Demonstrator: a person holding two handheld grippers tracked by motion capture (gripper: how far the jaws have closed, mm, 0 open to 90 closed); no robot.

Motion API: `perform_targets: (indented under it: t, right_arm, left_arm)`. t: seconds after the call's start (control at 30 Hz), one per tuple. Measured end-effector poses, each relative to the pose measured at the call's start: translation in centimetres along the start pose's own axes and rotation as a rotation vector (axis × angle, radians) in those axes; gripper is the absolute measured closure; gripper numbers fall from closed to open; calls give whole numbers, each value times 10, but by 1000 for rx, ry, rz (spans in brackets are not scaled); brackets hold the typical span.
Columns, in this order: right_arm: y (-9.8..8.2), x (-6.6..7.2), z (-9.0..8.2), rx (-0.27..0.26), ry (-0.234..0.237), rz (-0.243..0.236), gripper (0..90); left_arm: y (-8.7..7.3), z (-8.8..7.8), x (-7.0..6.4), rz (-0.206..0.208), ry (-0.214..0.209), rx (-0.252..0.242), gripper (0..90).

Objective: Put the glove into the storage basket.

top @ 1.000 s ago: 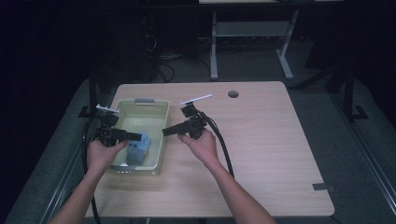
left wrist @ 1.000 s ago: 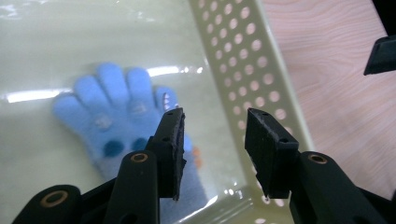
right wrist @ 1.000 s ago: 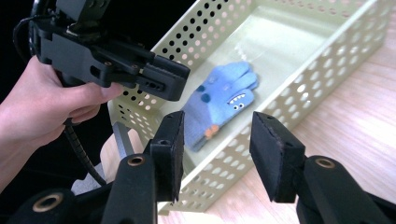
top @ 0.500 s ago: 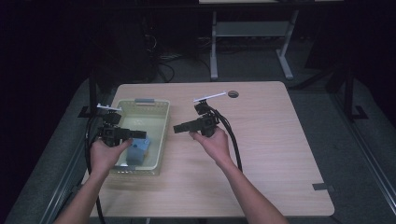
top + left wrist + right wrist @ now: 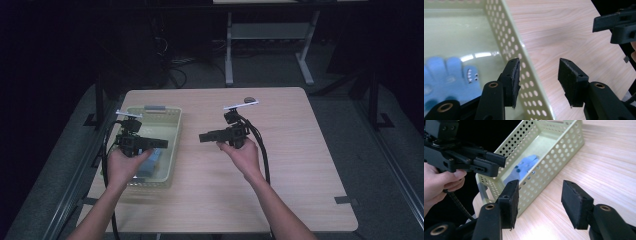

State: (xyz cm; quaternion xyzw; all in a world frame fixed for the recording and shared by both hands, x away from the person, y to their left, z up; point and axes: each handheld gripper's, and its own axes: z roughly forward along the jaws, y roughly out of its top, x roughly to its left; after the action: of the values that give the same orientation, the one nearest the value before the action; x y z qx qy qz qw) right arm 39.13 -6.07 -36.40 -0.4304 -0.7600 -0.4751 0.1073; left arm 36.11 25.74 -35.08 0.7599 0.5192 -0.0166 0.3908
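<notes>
A pale green perforated basket [image 5: 150,111] stands at the table's left, with a blue glove [image 5: 151,159] lying in its near end. My left gripper [image 5: 161,144] hovers over the basket's right wall [image 5: 509,37]. Its jaws are open and have just been opening; the wall runs through the gap, and the pads [image 5: 514,75] grip nothing. The glove [image 5: 449,75] lies to their left. My right gripper [image 5: 202,136] is over bare table to the right of the basket, pointing left at it. It is open, has just been opening, and is empty. From it I see the basket [image 5: 554,157], the glove [image 5: 524,167] and the left gripper [image 5: 496,162].
The wooden table [image 5: 300,165] stretches bare to the right and front. A dark round hole [image 5: 248,99] sits near its far edge. Black cables trail from both grippers. A white-legged stand [image 5: 270,35] is on the dark floor behind.
My right gripper has moved right, away from the basket and out over the table. My left gripper has shifted slightly toward the basket's right wall.
</notes>
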Motion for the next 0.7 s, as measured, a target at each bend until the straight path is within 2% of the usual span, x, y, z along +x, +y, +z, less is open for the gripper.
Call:
perform_targets:
  t: [0.4,0.7]
  right_arm:
    - [-6,-9,-17,-10,-27,18,449]
    - [-16,-22,-34,-19,-49,50,417]
  left_arm:
    - [3,6,-12,17,-20,-11,483]
    - [5,14,-28,47,-59,-15,464]
